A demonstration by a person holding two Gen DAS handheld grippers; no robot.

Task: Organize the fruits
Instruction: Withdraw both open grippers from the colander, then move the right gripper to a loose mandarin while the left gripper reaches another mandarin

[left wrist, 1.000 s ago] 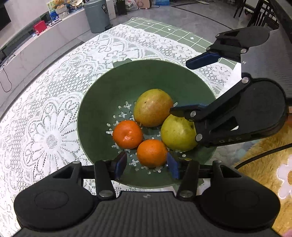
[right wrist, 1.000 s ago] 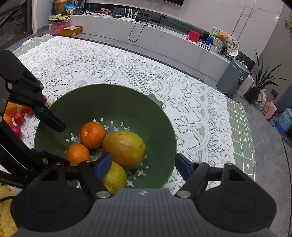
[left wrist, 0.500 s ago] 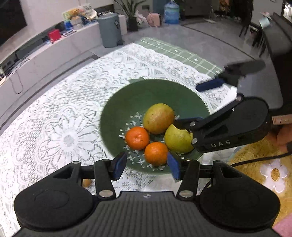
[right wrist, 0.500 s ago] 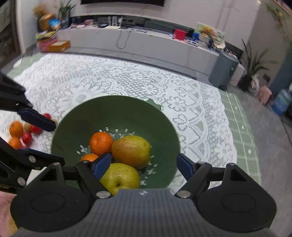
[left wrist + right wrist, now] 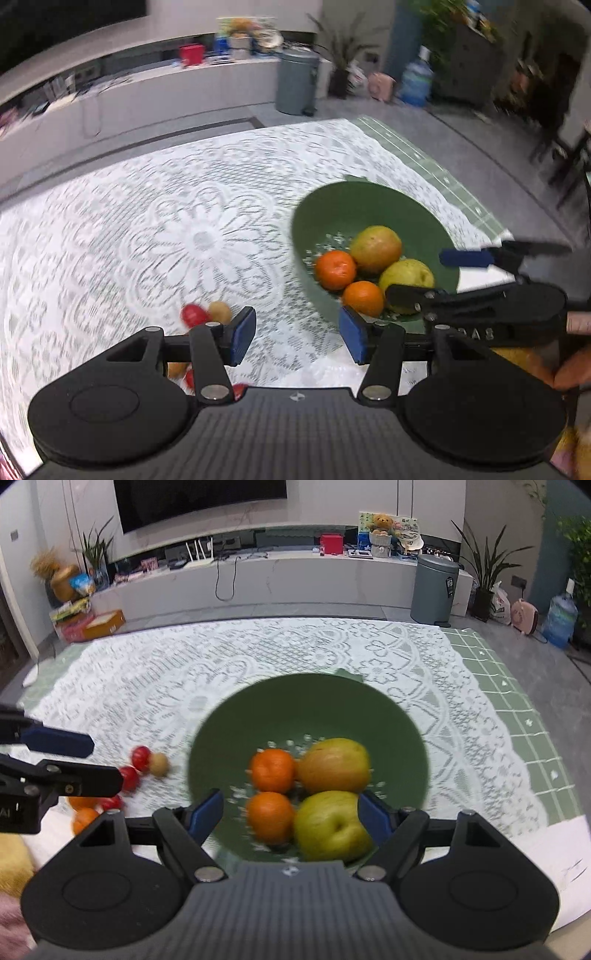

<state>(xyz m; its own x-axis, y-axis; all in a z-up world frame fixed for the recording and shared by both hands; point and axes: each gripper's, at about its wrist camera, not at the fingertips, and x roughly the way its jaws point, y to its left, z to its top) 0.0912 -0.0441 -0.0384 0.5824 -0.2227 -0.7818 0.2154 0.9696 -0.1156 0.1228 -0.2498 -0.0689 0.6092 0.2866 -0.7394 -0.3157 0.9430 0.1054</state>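
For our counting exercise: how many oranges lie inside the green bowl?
2. One orange lies left of the reddish mango; the other lies nearer the camera, left of the green apple. Both are in the bowl; none seems hidden.

Lace cloth (image 5: 207, 236) left of green bowl (image 5: 406, 734) open; small fruit cluster (image 5: 144, 766) crowds near-left; bowl floor packed, far wall bare.

Bowl (image 5: 399, 716) sitting on the bench's lace cloth (image 5: 258, 657), holding two oranges (image 5: 272, 770) left and two larger fruits (image 5: 334, 764) right; small loose fruits (image 5: 142, 757) lying on the cloth left of the bowl.
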